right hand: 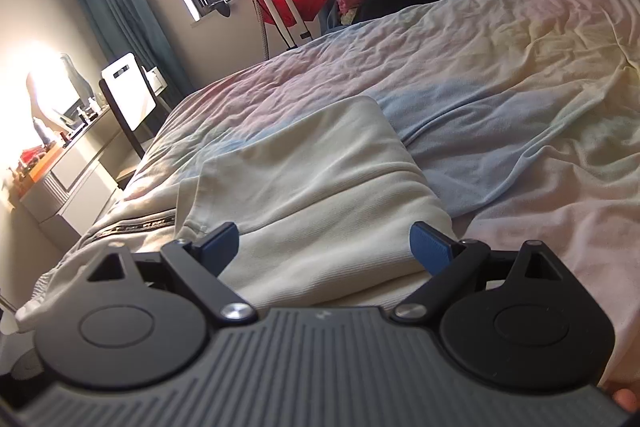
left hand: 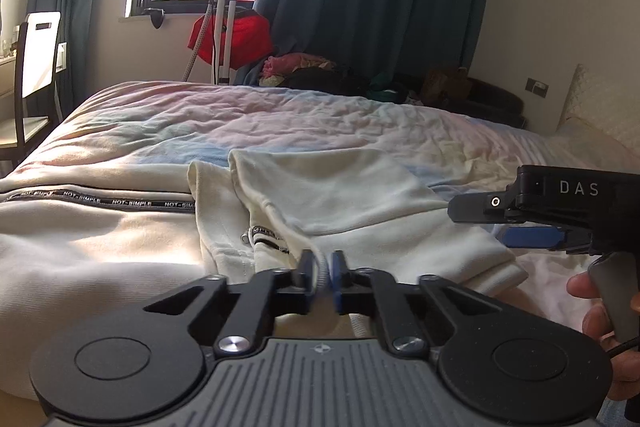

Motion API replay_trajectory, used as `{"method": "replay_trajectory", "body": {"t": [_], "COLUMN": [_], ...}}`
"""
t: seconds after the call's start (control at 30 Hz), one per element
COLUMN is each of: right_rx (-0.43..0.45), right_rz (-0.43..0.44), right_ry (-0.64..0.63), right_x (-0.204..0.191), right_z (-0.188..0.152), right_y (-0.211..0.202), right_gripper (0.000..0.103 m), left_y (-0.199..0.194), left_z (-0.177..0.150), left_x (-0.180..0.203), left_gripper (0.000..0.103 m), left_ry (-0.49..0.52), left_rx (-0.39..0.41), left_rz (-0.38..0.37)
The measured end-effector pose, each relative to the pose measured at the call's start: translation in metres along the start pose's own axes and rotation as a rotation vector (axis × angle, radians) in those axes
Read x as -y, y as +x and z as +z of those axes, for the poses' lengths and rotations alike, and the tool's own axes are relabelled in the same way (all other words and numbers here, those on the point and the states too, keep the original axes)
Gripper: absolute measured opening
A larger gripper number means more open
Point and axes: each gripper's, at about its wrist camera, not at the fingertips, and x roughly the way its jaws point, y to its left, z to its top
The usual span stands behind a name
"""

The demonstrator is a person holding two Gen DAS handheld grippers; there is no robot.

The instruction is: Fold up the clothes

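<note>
A cream hoodie [left hand: 100, 247] with a black lettered stripe lies flat on the bed, its hood [left hand: 340, 187] turned over toward the right. My left gripper [left hand: 322, 269] is shut on the hoodie's white drawstring [left hand: 280, 219], which runs up between the blue pads. My right gripper [left hand: 496, 221] hovers at the hood's right edge, held by a hand [left hand: 600, 311]. In the right wrist view the right gripper [right hand: 324, 239] is open, its fingers wide apart just above the hood [right hand: 320, 167], holding nothing.
The bed cover [left hand: 280, 119] is pastel and wrinkled. Behind the bed are a pile of clothes [left hand: 312, 71], a red bag on a stand [left hand: 236, 39], dark curtains and a bright window. A chair [left hand: 36, 67] and a desk [right hand: 60, 163] stand at the left.
</note>
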Motion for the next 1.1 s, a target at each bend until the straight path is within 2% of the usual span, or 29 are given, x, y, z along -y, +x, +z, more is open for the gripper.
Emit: {"method": "replay_trajectory", "body": {"t": [0.1,0.3,0.33,0.4,0.47,0.53,0.6,0.67,0.73,0.83,0.93,1.1], "right_rx": [0.015,0.025,0.029,0.026,-0.001,-0.040,-0.078,-0.093,-0.093,-0.095,-0.094,-0.089], "right_rz": [-0.008,-0.025,-0.035,-0.058,-0.074,-0.100,-0.127,-0.148,-0.161,-0.145,-0.111,-0.065], "right_ry": [-0.034,-0.083,-0.097,-0.125,-0.142,-0.163,-0.184,-0.225,-0.262,-0.229,-0.150,-0.010], "right_x": [-0.003,-0.008,-0.011,-0.014,-0.015,-0.016,-0.016,-0.020,-0.024,-0.021,-0.012,0.003], "right_z": [0.001,0.000,0.000,-0.001,-0.003,-0.008,-0.014,-0.019,-0.021,-0.019,-0.015,-0.009], "right_y": [0.000,0.006,0.008,0.014,0.023,0.032,0.041,0.045,0.044,0.039,0.034,0.032], "right_gripper": [0.094,0.094,0.094,0.094,0.094,0.094,0.093,0.093,0.094,0.094,0.094,0.093], "left_y": [-0.009,-0.004,-0.009,-0.017,-0.026,-0.035,-0.047,-0.060,-0.072,-0.096,-0.118,-0.130], "left_z": [0.001,-0.004,-0.003,-0.003,-0.002,-0.001,0.001,0.003,0.005,0.002,-0.005,-0.029], "left_x": [-0.008,-0.026,-0.027,-0.030,-0.032,-0.035,-0.046,-0.065,-0.085,-0.118,-0.153,-0.213], "left_gripper": [0.005,0.006,0.009,0.021,0.039,0.043,0.052,0.067,0.075,0.075,0.080,0.081], "left_ry": [-0.088,-0.153,-0.160,-0.173,-0.187,-0.206,-0.263,-0.338,-0.420,-0.562,-0.737,-1.049], "left_rx": [-0.039,-0.097,-0.098,-0.100,-0.102,-0.104,-0.110,-0.119,-0.128,-0.114,-0.098,-0.118], "left_rz": [0.023,0.023,0.019,0.011,0.003,0.000,0.032,0.080,0.131,0.157,0.159,0.228]}}
